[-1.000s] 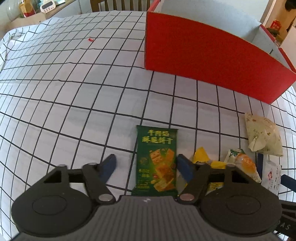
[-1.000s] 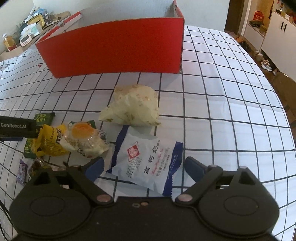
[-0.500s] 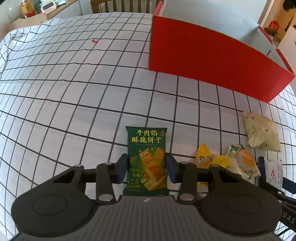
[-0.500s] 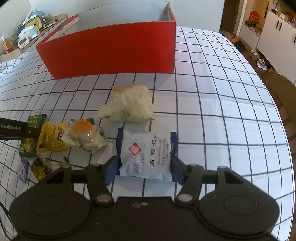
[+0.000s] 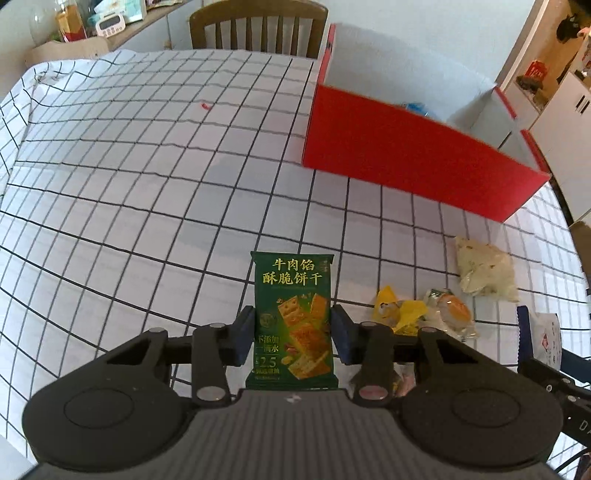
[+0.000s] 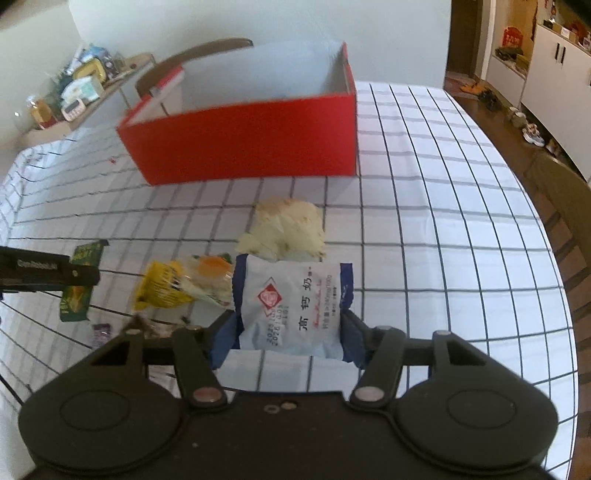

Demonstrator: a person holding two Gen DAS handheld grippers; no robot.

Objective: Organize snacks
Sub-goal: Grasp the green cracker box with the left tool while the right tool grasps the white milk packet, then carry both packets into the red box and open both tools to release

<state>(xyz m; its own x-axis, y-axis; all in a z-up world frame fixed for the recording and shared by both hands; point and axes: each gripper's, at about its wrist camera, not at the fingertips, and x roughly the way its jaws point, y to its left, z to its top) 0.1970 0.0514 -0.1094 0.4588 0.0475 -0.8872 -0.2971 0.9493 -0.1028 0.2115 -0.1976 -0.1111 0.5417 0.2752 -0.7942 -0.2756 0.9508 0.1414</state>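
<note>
My left gripper (image 5: 293, 334) is shut on a green cracker packet (image 5: 293, 317) and holds it above the checked tablecloth. My right gripper (image 6: 290, 336) is shut on a white and blue milk-tablet packet (image 6: 291, 302), lifted off the cloth. The open red box (image 5: 417, 162) stands ahead to the right in the left wrist view and straight ahead in the right wrist view (image 6: 251, 136). A pale crinkled bag (image 6: 284, 229), a yellow packet (image 6: 162, 284) and a clear packet with an orange disc (image 6: 210, 277) lie on the cloth between the grippers.
A small purple candy (image 6: 100, 329) lies near the left edge of the right wrist view. A wooden chair (image 5: 258, 26) stands behind the table. A side shelf with jars and a timer (image 5: 85, 26) is at the far left. The table edge curves at the right (image 6: 554, 258).
Both grippers closed from open onto their packets and lifted them off the cloth. Both views rose and now look further over the red box.
</note>
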